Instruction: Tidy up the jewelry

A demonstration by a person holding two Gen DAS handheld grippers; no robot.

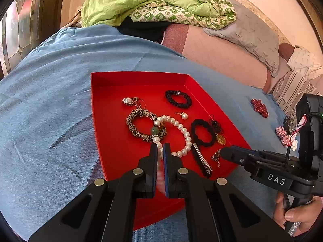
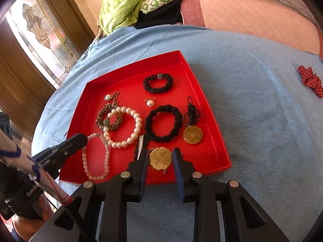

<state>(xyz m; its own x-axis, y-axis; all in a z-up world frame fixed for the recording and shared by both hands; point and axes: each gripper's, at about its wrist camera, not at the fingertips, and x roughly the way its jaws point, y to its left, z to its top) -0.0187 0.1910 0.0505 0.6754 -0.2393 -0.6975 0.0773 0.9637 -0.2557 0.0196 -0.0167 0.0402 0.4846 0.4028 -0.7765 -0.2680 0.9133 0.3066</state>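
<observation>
A red tray (image 1: 141, 80) (image 2: 201, 92) lies on a blue cloth and holds jewelry: a white pearl bracelet (image 1: 182, 130) (image 2: 137, 125), a leopard scrunchie (image 1: 131, 124) (image 2: 101, 119), two black scrunchies (image 1: 178, 98) (image 2: 163, 123) and a gold medallion (image 2: 192, 134). My left gripper (image 1: 160, 147) is shut on a pale pink bead bracelet (image 2: 94, 157) that hangs down into the tray. My right gripper (image 2: 159, 155) is open around a gold tag with a chain (image 2: 160, 158) at the tray's near edge.
A red polka-dot bow (image 1: 260, 104) (image 2: 310, 80) and small red-white bows (image 1: 282, 136) lie on the blue cloth (image 1: 50, 100) right of the tray. Green bedding (image 1: 141, 0) and a grey pillow (image 1: 254, 36) sit behind. A glass door (image 2: 40, 34) is on the left.
</observation>
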